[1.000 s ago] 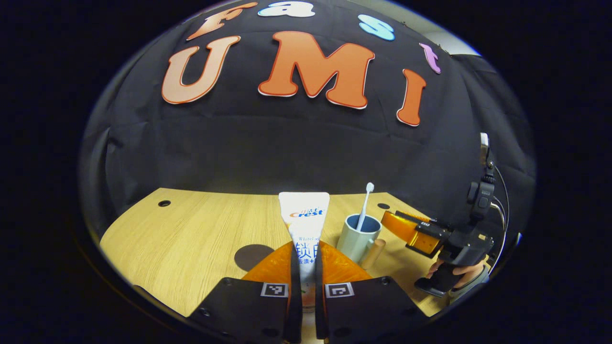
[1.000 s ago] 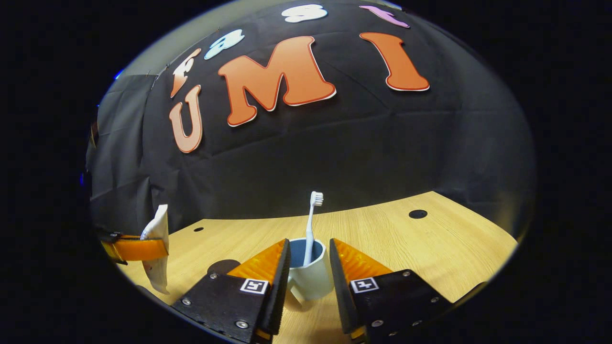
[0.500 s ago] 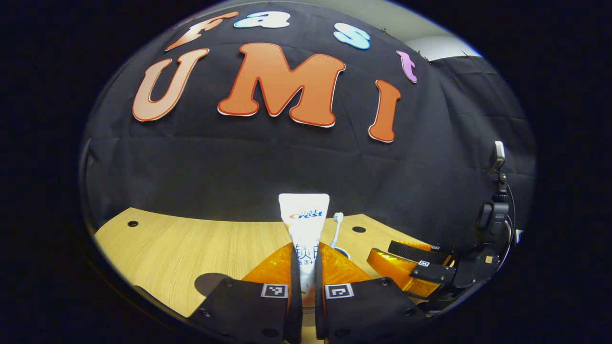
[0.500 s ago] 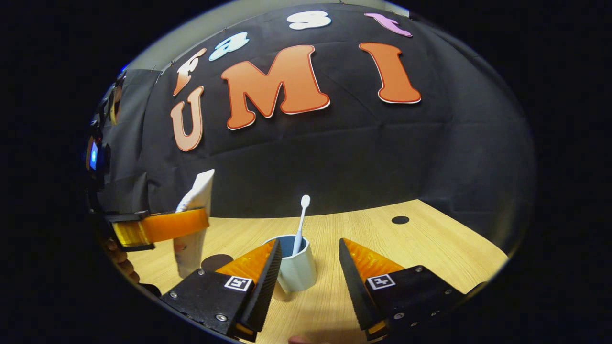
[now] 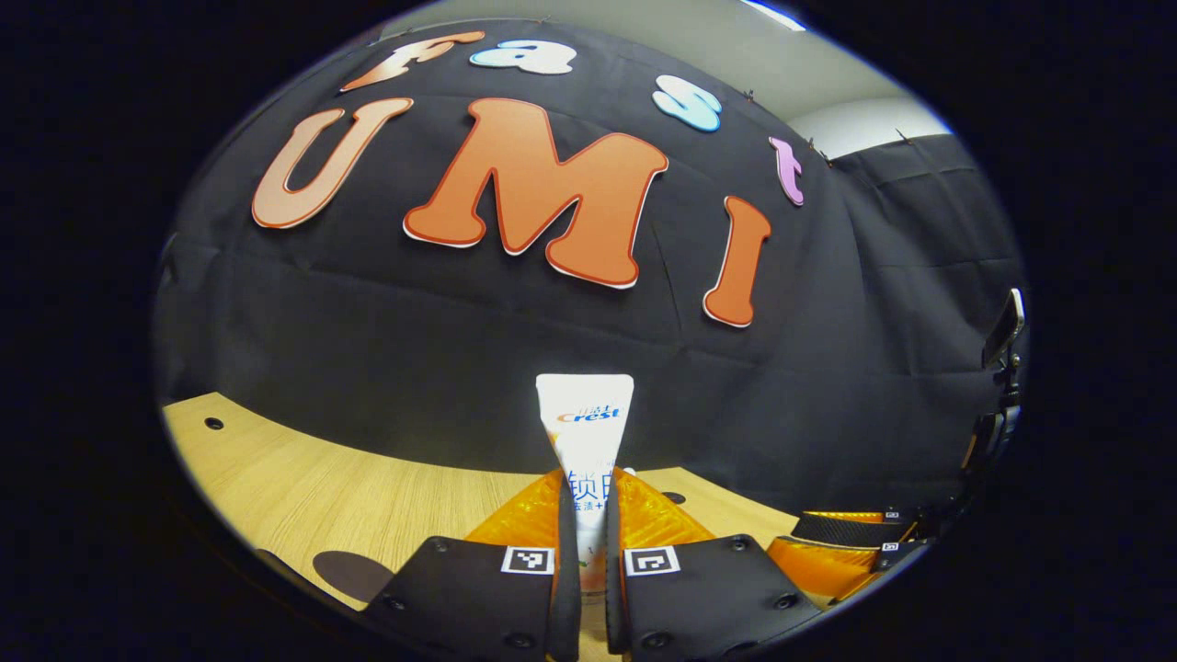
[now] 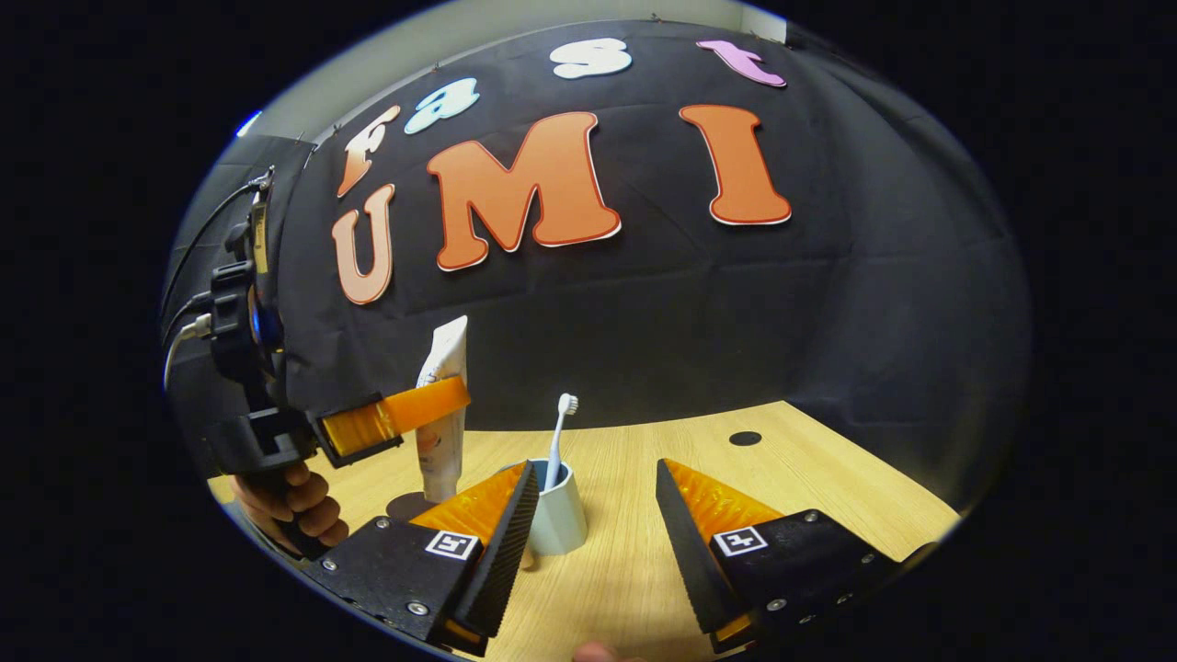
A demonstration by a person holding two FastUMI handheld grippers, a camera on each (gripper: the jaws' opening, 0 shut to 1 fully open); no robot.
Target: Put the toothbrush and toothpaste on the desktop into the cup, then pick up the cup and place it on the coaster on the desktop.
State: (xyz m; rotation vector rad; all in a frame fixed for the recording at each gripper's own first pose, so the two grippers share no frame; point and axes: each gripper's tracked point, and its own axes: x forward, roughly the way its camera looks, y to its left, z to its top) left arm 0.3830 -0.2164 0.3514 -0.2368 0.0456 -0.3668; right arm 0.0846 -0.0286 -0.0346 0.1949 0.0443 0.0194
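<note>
Right gripper view takes the cup (image 6: 558,519) as its landmark: a pale cup standing upright on the wooden surface (image 6: 828,496), with the toothbrush (image 6: 557,441) leaning inside it, bristles up. The right hand-held gripper (image 6: 588,515) is released, its fingers spread apart; the cup stands just beyond the tip of its left finger, which hides part of the cup's side, and is not between the two. Left of the cup and raised above the surface, the left hand-held gripper (image 6: 405,418) grasps the toothpaste (image 6: 441,414), the tube upright with its flat crimped end on top; a hand (image 6: 290,506) holds that tool from below. A dark round coaster (image 6: 409,506) lies on the surface left of the cup, under the tube. A small dark hole (image 6: 745,439) sits in the surface well right of the cup. In the left gripper view the left hand-held gripper (image 5: 588,515) clamps the toothpaste (image 5: 586,432) between both fingers, and the coaster (image 5: 351,575) shows at lower left.
</note>
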